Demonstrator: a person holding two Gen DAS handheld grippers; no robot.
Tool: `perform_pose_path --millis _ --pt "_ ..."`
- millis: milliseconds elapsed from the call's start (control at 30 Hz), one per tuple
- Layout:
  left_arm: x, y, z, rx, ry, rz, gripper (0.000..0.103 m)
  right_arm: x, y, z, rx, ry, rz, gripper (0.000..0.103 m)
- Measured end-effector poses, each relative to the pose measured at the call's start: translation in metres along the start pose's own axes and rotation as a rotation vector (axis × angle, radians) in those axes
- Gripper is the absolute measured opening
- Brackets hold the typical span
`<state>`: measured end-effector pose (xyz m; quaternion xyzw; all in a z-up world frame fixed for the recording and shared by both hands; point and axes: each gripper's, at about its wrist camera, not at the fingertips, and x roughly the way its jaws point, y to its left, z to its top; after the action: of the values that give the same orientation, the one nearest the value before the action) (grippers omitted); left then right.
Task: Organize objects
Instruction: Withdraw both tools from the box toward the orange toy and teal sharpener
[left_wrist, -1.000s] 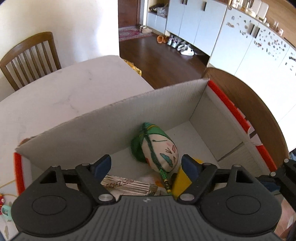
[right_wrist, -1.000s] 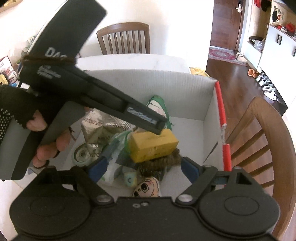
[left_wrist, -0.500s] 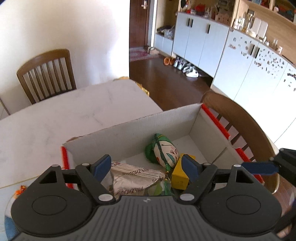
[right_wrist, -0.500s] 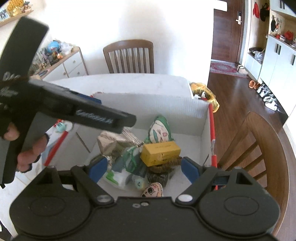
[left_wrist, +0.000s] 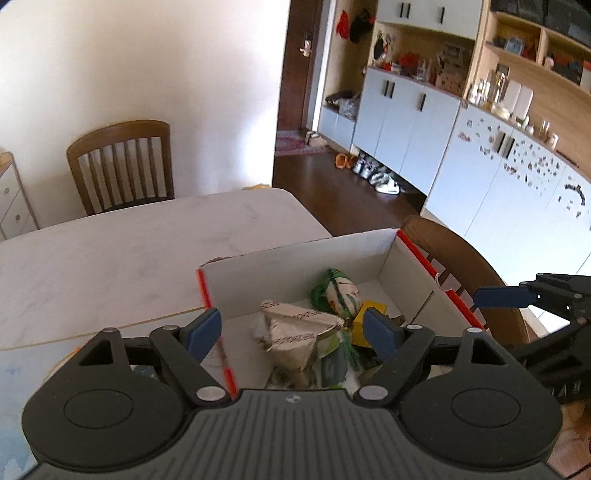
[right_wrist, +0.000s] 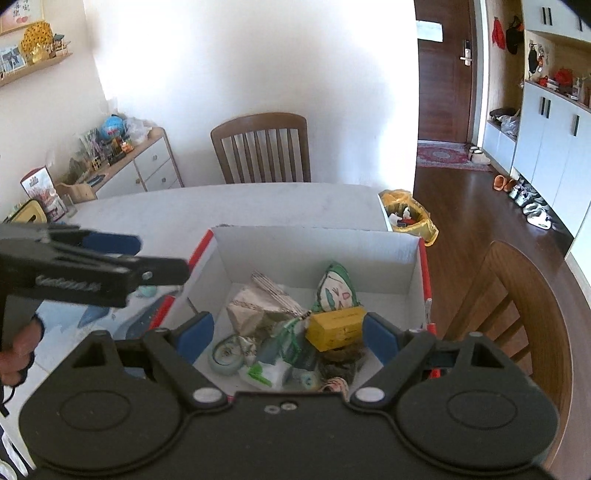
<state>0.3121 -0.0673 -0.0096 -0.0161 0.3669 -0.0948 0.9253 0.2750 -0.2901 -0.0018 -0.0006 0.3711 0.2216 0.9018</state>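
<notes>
A white cardboard box with red edges (right_wrist: 317, 243) (left_wrist: 295, 258) stands on the marble table. Inside lie a green cloth doll (right_wrist: 336, 288) (left_wrist: 341, 293), a yellow block (right_wrist: 338, 326) (left_wrist: 373, 312), a silver foil packet (right_wrist: 255, 308) (left_wrist: 295, 326), a tape roll (right_wrist: 225, 358) and several other small items. My left gripper (left_wrist: 291, 332) is open and empty, high above the box's near left side. My right gripper (right_wrist: 288, 336) is open and empty above the box's near edge. The left gripper also shows in the right wrist view (right_wrist: 110, 258).
The marble table (left_wrist: 110, 258) stretches left of the box. A wooden chair (right_wrist: 262, 147) stands at the far end, another (right_wrist: 517, 314) right of the box. A sideboard with clutter (right_wrist: 122, 162) is far left. A yellow bag (right_wrist: 410, 214) lies on the floor.
Both grippers have pulled up and back from the box, so the box looks smaller. The left gripper has moved left, out from over the contents. Both stay open and empty.
</notes>
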Motion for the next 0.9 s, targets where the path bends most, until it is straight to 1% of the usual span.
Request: perform_pose_path --millis 100,233,300,400,567,667,900 --pt "-0.014 0.014 -0.011 -0.022 -0.017 0.006 0.089 -0.005 0.013 0.000 0.000 -0.017 -0.004 0.089" --pt "-0.032 0.032 -0.023 -0.037 -0.034 0.029 0.100 -0.008 0.031 0.000 0.007 -0.037 0.001 0.093" --pt "-0.040 0.043 -0.029 -0.042 -0.041 0.037 0.101 -0.007 0.040 0.001 0.015 -0.046 0.007 0.096" --pt "-0.050 0.061 -0.037 -0.056 -0.042 0.052 0.103 -0.004 0.055 0.000 0.037 -0.047 0.014 0.097" --pt "-0.060 0.094 -0.050 -0.072 -0.045 0.066 0.103 0.008 0.080 -0.004 0.051 -0.041 0.016 0.101" --pt "-0.063 0.115 -0.058 -0.075 -0.051 0.077 0.103 0.015 0.093 -0.004 0.063 -0.040 0.017 0.102" --pt "-0.066 0.161 -0.073 -0.085 -0.076 0.053 0.103 0.039 0.122 0.000 0.076 -0.026 0.022 0.102"
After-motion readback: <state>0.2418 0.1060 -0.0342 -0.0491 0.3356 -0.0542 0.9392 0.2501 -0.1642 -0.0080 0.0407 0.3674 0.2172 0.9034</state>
